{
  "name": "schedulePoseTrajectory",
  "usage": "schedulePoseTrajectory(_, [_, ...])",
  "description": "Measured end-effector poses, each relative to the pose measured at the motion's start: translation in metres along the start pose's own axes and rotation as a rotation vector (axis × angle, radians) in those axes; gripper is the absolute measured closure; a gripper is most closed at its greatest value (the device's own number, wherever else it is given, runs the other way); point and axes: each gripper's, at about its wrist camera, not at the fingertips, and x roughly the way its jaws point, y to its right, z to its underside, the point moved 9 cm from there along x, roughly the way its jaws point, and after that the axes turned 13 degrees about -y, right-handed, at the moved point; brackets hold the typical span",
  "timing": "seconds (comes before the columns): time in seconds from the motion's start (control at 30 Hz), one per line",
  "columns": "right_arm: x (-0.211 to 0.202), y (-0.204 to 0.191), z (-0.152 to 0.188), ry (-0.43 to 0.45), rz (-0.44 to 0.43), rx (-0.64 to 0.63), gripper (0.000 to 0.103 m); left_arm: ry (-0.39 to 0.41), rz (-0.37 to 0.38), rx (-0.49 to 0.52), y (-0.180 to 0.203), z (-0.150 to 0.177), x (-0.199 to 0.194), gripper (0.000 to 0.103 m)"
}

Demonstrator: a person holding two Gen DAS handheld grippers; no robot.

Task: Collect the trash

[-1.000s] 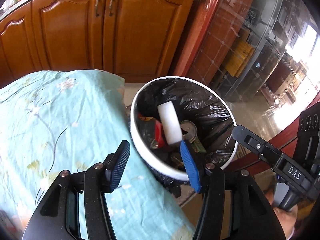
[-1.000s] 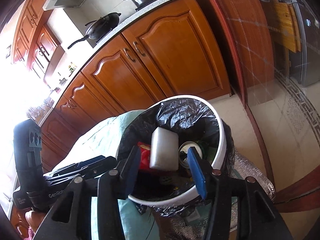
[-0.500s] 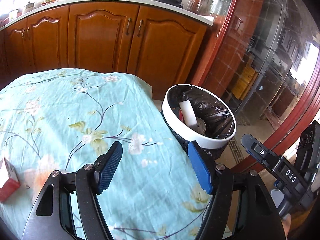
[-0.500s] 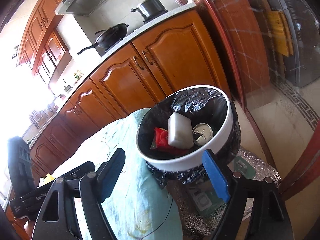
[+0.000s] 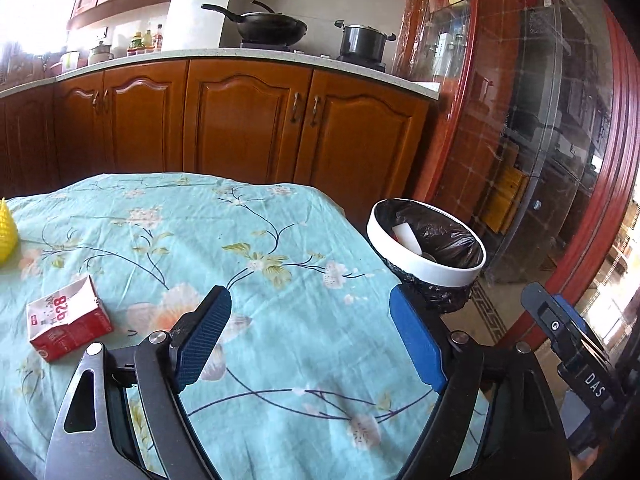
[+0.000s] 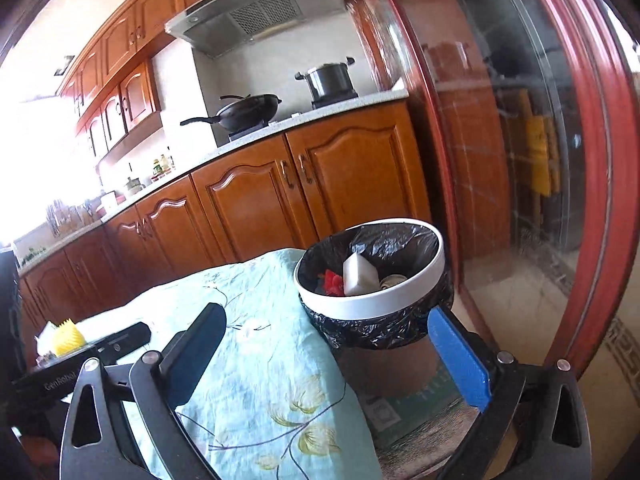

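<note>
L claw [image 5: 310, 344] wide open, empty, angled fwd-down; R claw [image 6: 334, 358] same, jaws spread, nothing held.

The right gripper [image 6: 324, 344] is hanging wide open and empty, facing the lined trash bin [image 6: 372, 302] that is holding a white block [image 6: 358, 274] beside the floral tablecloth [image 6: 256, 360].

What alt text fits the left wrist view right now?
The left hand-held gripper, open and empty, hangs over a floral tablecloth. A red and white carton lies on it to the left, and a yellow object sits at the far left edge. A black-lined white bin holding trash stands past the cloth's right edge.
</note>
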Motion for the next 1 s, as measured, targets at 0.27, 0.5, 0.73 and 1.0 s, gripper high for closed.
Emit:
schedulePoseTrajectory(0.27, [-0.02, -0.018, 0.015, 0.059, 0.039, -0.084, 0.0, 0.092, -0.091, 0.05, -0.006, 0.02, -0.024, 0.004])
schedulePoseTrajectory(0.5, [-0.036, -0.026, 0.013, 0.135, 0.073, -0.118, 0.0, 0.179, -0.187, 0.075, -0.011, 0.028, -0.047, 0.0])
schedulePoseTrajectory(0.73, [-0.029, -0.033, 0.027, 0.077, 0.052, -0.115, 0.0, 0.159, -0.199, 0.07, -0.015, 0.041, -0.046, 0.0])
schedulePoseTrajectory(1.0, [-0.031, -0.044, 0.034, 0.081, 0.044, -0.155, 0.0, 0.171, -0.204, 0.064, -0.017, 0.048, -0.052, 0.0])
